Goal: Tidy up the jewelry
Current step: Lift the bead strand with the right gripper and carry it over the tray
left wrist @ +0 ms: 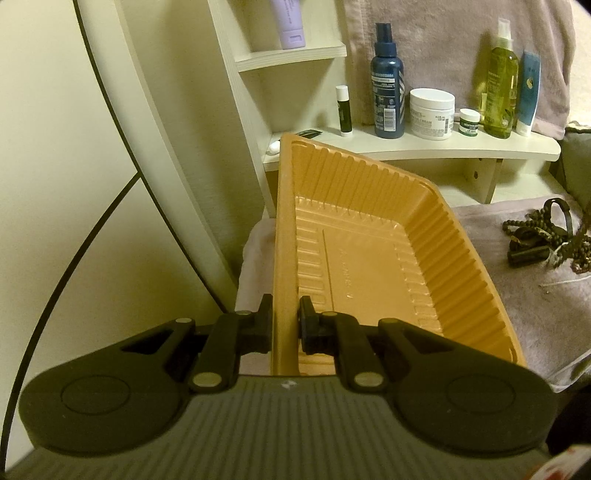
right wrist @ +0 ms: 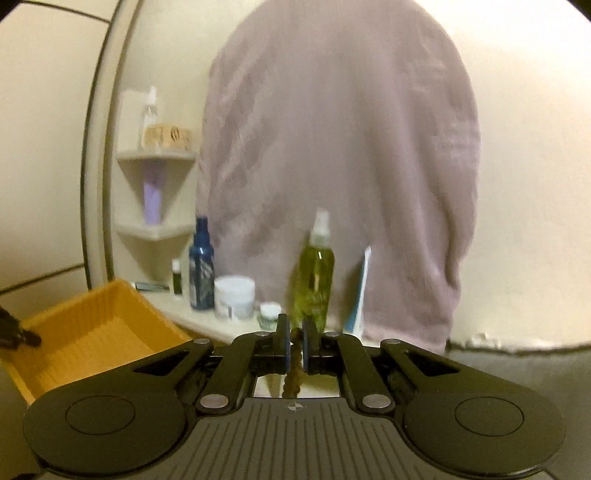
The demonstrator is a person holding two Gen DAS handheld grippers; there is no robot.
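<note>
While a mauve towel [right wrist: 332,166] hangs across the wall behind a cream shelf [left wrist: 424,149], an orange plastic tray [left wrist: 369,258] with ribbed walls is held tilted above a towel-covered surface [left wrist: 535,314], its inside bare. The left gripper [left wrist: 286,325] has its fingers closed narrow on the tray's near left rim, one finger outside the wall and one inside. In the right wrist view the same tray [right wrist: 96,332] sits low at the left, with a dark fingertip of the other tool at its edge.

The right gripper [right wrist: 294,345] is pinched nearly closed on a strand of brown beads [right wrist: 293,369], which hangs down between the fingers; this view is blurred, so the strand's length cannot be told.

On the shelf stand the containers, all upright: a dark blue spray bottle [left wrist: 388,85], a yellow-green pump bottle [left wrist: 501,85] holding clear greenish liquid, a blue and white tube [left wrist: 529,92] standing on its cap just beside it, a white cream jar [left wrist: 432,112] between the two bottles, a small green-labelled jar [left wrist: 470,122] and a slim lip-balm stick [left wrist: 343,109] with a white cap. A lilac tube [left wrist: 290,26] stands on a higher corner shelf.

Well right of the tray, on the towel-covered surface, lies a tangled heap of jewelry [left wrist: 543,236]: dark bead strings, a dark band and a small black cylinder, touching one another.
</note>
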